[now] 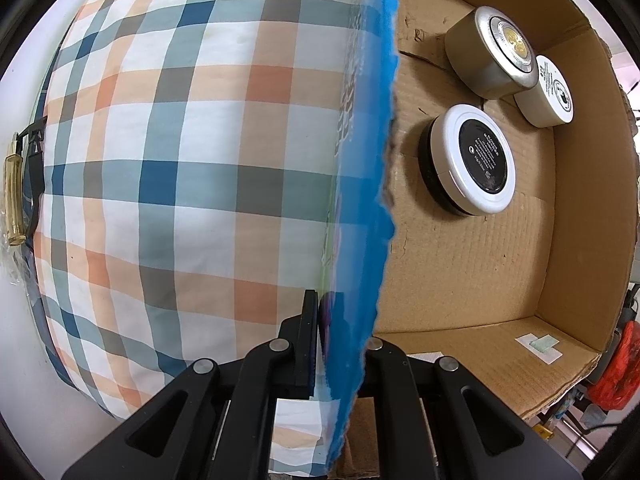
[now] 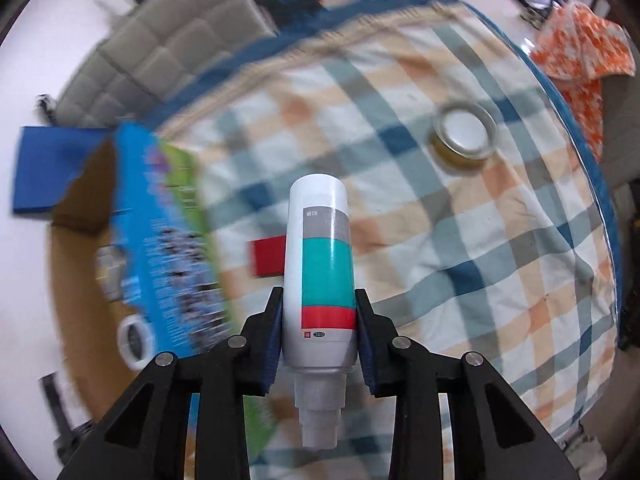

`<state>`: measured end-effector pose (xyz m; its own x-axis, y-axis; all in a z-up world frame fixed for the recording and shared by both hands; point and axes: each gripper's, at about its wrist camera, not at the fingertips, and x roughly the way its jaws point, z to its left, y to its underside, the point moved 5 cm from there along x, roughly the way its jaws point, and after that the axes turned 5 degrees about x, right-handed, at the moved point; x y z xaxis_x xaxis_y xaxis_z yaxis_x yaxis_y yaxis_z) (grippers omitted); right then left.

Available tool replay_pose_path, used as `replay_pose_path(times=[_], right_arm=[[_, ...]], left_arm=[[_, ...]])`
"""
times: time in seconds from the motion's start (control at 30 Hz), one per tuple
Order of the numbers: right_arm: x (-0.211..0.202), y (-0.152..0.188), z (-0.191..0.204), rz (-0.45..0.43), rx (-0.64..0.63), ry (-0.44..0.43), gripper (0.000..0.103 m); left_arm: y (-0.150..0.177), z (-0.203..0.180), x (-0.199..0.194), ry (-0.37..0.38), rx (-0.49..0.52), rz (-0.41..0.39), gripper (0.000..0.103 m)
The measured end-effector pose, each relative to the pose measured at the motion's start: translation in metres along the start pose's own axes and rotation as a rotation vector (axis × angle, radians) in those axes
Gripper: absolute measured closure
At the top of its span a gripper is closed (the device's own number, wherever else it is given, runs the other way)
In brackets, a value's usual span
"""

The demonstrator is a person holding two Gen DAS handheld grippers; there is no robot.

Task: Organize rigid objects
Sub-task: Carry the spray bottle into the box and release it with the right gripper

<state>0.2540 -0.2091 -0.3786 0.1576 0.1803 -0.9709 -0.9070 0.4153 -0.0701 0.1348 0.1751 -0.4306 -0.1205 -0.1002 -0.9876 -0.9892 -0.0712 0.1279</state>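
My left gripper (image 1: 340, 340) points straight down and is shut on the blue printed wall (image 1: 372, 160) of a cardboard box (image 1: 460, 272). Inside the box lie a silver puck light (image 1: 492, 52), a small white tin (image 1: 548, 92) and a white compact with a black label (image 1: 472, 160). My right gripper (image 2: 319, 294) is shut on a white bottle (image 2: 320, 240) with grey, teal and red bands, held cap-end toward the camera above the checked bedsheet (image 2: 480, 260). The same box's blue wall (image 2: 160, 240) stands to the left of the bottle, blurred.
A roll of clear tape (image 2: 464, 134) and a red block (image 2: 267, 256) lie on the sheet. A gold-coloured object (image 1: 14, 196) sits at the bed's left edge. An orange patterned cloth (image 2: 580, 48) lies at the far right, and a grey padded headboard (image 2: 168, 48) stands behind.
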Motion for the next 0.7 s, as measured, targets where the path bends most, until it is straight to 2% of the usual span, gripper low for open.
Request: replay_pose_path(times=[0.07, 0.17, 0.33, 0.53, 0.7], right_arm=[[-0.02, -0.002, 0.008, -0.01, -0.024, -0.057, 0.068], [-0.046, 0.017, 0.034, -0.029, -0.083, -0.113, 0.068], [-0.082, 0.045, 0.078, -0.013, -0.155, -0.205, 0.068], [-0.093, 0.072, 0.119, 0.011, -0.229, -0.263, 0.068], [-0.086, 0.081, 0.136, 0.023, -0.262, -0.268, 0.068]], left_arm=[[0.0, -0.001, -0.001, -0.001, 0.001, -0.002, 0.098], [0.0, -0.002, -0.001, -0.003, 0.005, -0.004, 0.098], [0.0, -0.003, -0.002, -0.002, 0.003, -0.005, 0.098], [0.001, -0.003, -0.004, 0.0, 0.004, -0.008, 0.098], [0.001, -0.002, -0.005, 0.002, 0.002, -0.009, 0.098]])
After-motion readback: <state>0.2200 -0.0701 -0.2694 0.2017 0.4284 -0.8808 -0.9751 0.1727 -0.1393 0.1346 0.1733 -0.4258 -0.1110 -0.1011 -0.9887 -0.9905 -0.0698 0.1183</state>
